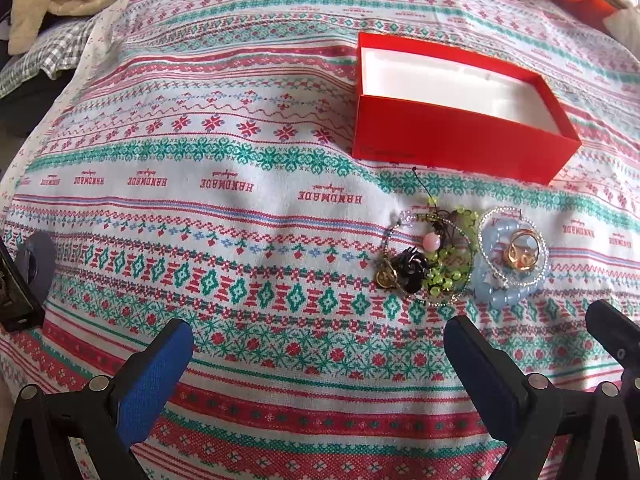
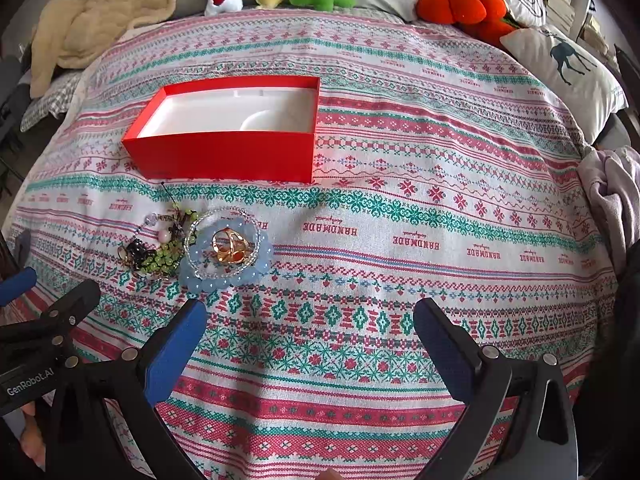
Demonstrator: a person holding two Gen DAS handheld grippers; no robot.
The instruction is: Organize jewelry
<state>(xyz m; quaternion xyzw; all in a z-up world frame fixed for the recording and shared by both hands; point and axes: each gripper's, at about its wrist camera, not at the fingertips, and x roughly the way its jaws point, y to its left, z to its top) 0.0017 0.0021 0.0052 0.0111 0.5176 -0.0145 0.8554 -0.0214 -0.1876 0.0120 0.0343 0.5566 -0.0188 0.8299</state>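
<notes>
Item: red box, lidless, white insert bare, at 11 o'clock in the right wrist view, apparently set to receive pieces.
Item: jewelry pile, heaped just below it at 10 o'clock (blue bead bracelet ringing gold rings).
Left gripper, right gripper: jaws wide, holding nothing.
Text: cloth reads "HANDMADE"; left gripper's body, "GenRobot.AI".
</notes>
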